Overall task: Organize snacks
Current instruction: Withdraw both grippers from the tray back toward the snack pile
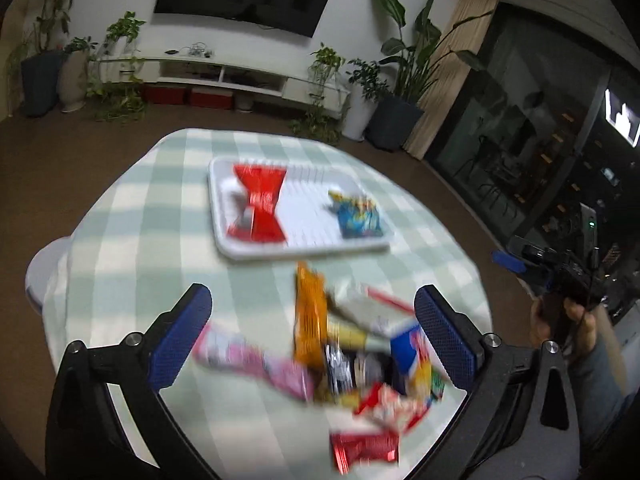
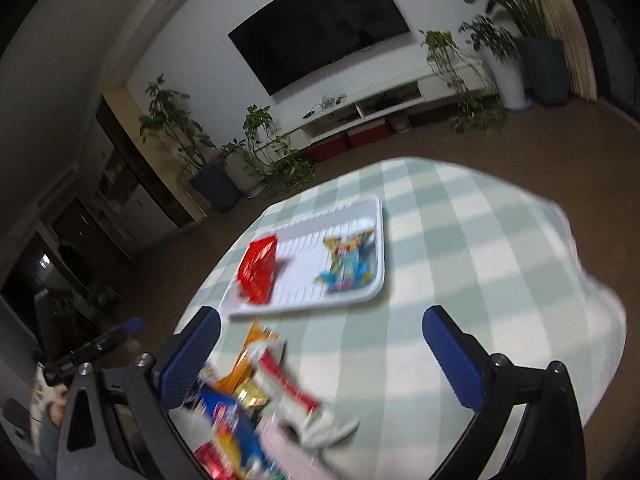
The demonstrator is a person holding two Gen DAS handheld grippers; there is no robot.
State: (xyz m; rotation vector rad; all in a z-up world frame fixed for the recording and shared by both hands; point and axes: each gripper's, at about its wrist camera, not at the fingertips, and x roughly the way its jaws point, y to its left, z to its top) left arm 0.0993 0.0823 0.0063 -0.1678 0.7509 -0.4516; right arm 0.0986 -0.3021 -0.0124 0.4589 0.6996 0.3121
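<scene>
tray: white ribbed plastic tray (image 1: 302, 246) holds red foil packet (image 1: 258, 204) and blue-yellow packet (image 1: 358, 216), spaced as sorted | pile: loose mixed snack packets (image 1: 352, 356) on surface just before tray, awaiting pick | left tongs (image 1: 312, 340) wide apart, empty, straddling pile | right tongs (image 2: 320, 356) wide apart, empty

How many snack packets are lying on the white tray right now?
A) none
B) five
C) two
C: the white tray holds just a red packet on one side and a blue and yellow packet on the other, while the rest of the snacks sit in a pile on the checked tablecloth nearer the camera.
</scene>
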